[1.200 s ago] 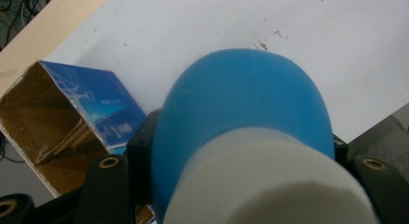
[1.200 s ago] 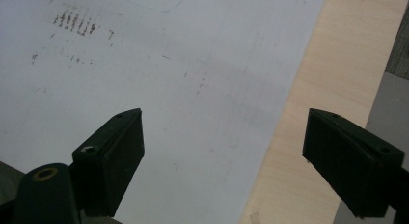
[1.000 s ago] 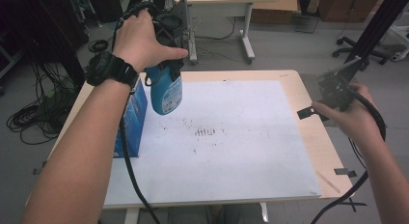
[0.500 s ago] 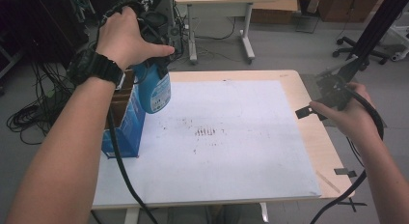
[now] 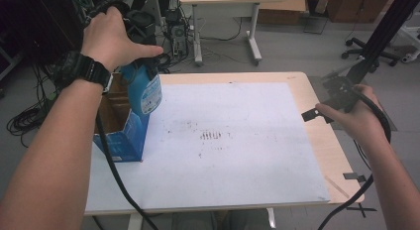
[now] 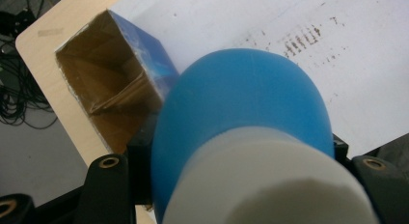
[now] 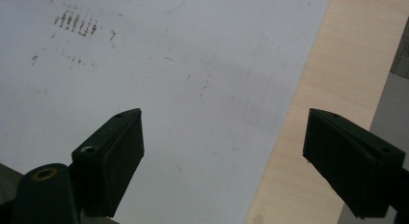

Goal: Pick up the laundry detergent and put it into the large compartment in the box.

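The blue bottle (image 5: 144, 88) with its white cap is up in the air, right over the near edge of the open blue box (image 5: 121, 136). The box stands on the left side of the white sheet (image 5: 237, 141), and its inside is brown and looks empty.

Your left gripper (image 6: 231, 185) is squeezing the bottle near the cap, one jaw on each side. The bottle hangs bottom down, a bit tilted. In the left gripper view, the round blue bottom (image 6: 241, 108) covers part of the box's mouth, so the bottle is not lined up with the hole.

If you let go now, I think the bottle could hit the box wall and tip the box over, or bounce onto the table (image 5: 327, 155). The box looks light and nothing is holding it. The bottle is smooth and round, so it might also slip in the jaws.

Your right gripper (image 7: 224, 159) is wide open with nothing in it, over the right edge of the sheet, well away from the box.
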`<act>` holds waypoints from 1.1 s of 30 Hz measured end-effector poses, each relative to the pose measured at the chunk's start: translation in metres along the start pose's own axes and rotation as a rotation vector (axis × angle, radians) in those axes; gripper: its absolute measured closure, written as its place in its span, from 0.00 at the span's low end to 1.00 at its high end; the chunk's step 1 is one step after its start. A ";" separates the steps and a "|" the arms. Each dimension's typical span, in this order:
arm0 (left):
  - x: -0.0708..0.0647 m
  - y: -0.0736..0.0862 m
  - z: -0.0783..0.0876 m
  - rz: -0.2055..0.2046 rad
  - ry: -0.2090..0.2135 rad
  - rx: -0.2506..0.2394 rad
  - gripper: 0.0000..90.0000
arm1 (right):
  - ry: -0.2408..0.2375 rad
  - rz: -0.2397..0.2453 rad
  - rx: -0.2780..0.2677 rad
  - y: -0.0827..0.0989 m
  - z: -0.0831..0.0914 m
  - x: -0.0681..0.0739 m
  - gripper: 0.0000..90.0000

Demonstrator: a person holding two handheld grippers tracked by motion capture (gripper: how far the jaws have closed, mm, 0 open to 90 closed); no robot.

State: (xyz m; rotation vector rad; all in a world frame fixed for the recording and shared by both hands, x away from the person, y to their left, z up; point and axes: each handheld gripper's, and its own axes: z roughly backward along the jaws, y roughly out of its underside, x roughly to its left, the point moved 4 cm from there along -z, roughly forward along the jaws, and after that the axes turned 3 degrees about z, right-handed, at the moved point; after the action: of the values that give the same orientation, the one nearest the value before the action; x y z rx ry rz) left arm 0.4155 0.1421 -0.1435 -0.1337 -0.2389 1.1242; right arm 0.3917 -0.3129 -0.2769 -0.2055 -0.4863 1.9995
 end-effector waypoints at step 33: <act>0.048 0.026 0.003 0.124 -0.050 0.026 0.43 | 0.000 -0.007 -0.005 0.002 0.005 -0.003 0.16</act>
State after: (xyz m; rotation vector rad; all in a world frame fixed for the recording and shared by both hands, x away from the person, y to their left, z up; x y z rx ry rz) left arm 0.4120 0.1967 -0.1403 -0.0982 -0.2630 1.2544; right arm 0.3900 -0.3174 -0.2734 -0.2065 -0.4917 1.9919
